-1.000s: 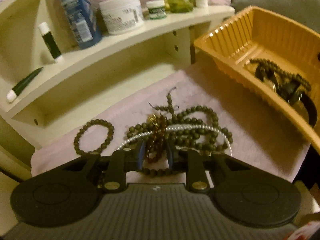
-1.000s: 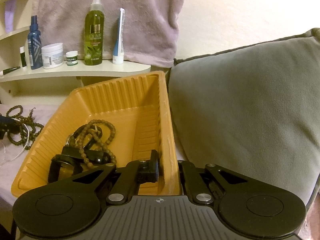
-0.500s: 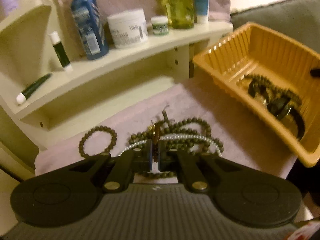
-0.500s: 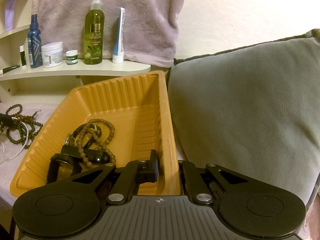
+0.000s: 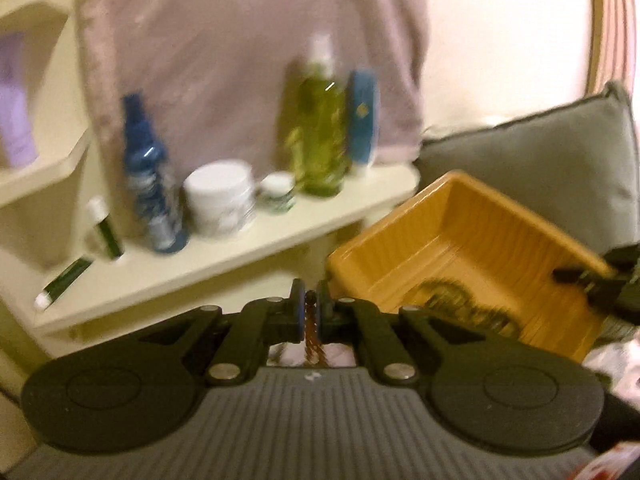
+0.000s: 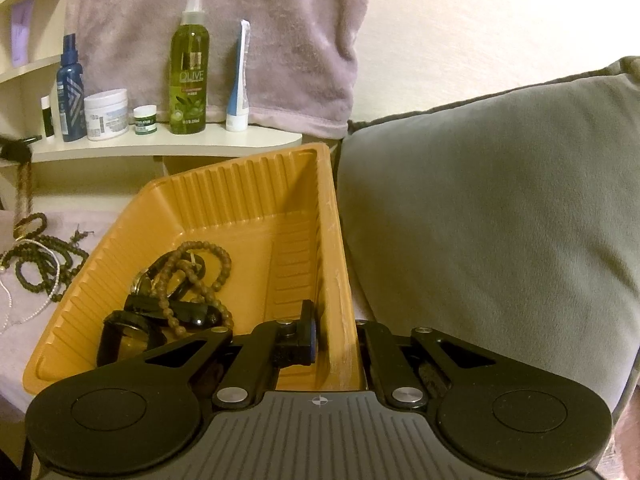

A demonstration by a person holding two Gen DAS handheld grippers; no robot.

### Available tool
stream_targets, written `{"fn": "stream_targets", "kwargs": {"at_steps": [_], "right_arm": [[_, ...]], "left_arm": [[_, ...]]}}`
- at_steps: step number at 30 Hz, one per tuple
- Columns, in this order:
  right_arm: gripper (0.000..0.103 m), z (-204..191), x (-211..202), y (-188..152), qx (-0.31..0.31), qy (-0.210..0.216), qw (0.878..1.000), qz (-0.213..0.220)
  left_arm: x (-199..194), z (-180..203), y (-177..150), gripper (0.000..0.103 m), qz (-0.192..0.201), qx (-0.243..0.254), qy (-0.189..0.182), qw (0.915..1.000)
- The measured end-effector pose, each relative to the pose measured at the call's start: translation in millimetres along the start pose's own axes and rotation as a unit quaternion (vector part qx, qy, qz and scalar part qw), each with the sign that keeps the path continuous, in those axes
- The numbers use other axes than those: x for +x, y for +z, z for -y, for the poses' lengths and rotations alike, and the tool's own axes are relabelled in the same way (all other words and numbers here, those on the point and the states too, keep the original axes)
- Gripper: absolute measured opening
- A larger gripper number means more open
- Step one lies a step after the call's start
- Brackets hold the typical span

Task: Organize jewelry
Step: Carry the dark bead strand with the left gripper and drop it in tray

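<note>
We have beads and a watch in the tray (image 6: pixel 240 184); our left gripper (image 5: pixel 309 312) pinches an amber strand (image 5: pixel 311 340), our right gripper (image 6: pixel 334 336) clamps the tray's wall, more beads (image 6: pixel 36 256) left of it.

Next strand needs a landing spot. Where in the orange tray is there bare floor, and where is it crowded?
In the orange tray, the far floor below the ribbed back wall is bare, as is the strip along the right wall. The near-left is crowded by the brown bead bracelet and black watch.
</note>
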State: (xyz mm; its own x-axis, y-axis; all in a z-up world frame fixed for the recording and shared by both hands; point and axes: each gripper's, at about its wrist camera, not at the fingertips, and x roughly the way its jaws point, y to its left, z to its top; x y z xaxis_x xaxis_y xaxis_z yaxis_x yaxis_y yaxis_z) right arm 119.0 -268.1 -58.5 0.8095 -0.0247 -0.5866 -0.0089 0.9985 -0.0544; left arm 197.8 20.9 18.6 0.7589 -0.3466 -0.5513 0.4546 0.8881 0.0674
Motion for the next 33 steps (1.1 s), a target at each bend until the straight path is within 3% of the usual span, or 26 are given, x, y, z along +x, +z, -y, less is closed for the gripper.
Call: {"fn": "stream_targets", "kwargs": {"at_steps": [6, 12, 23, 26, 33], "right_arm": [[0.005, 1, -1, 0, 0.003, 0.002, 1.0, 0.002], [0.005, 1, 0, 0, 0.008, 0.004, 1.0, 0.001], [0.005, 1, 0, 0, 0.01, 0.005, 1.0, 0.001], [0.005, 2, 0, 0, 0.011, 0.005, 1.0, 0.001], [0.005, 2, 1, 0, 0.01, 0.005, 1.0, 0.001]], "left_arm": [[15, 37, 24, 0.004, 0.014, 0.0, -0.041, 0.9991], [54, 69, 29, 0.004, -0.018, -0.01, -0.067, 0.9976], [97, 91, 10, 0.005, -0.077, -0.016, -0.064, 0.9948], [99, 91, 7, 0.01, -0.079, -0.014, -0.057, 0.9952], [94, 83, 5, 0.011, -0.075, -0.022, -0.046, 0.9959]]}}
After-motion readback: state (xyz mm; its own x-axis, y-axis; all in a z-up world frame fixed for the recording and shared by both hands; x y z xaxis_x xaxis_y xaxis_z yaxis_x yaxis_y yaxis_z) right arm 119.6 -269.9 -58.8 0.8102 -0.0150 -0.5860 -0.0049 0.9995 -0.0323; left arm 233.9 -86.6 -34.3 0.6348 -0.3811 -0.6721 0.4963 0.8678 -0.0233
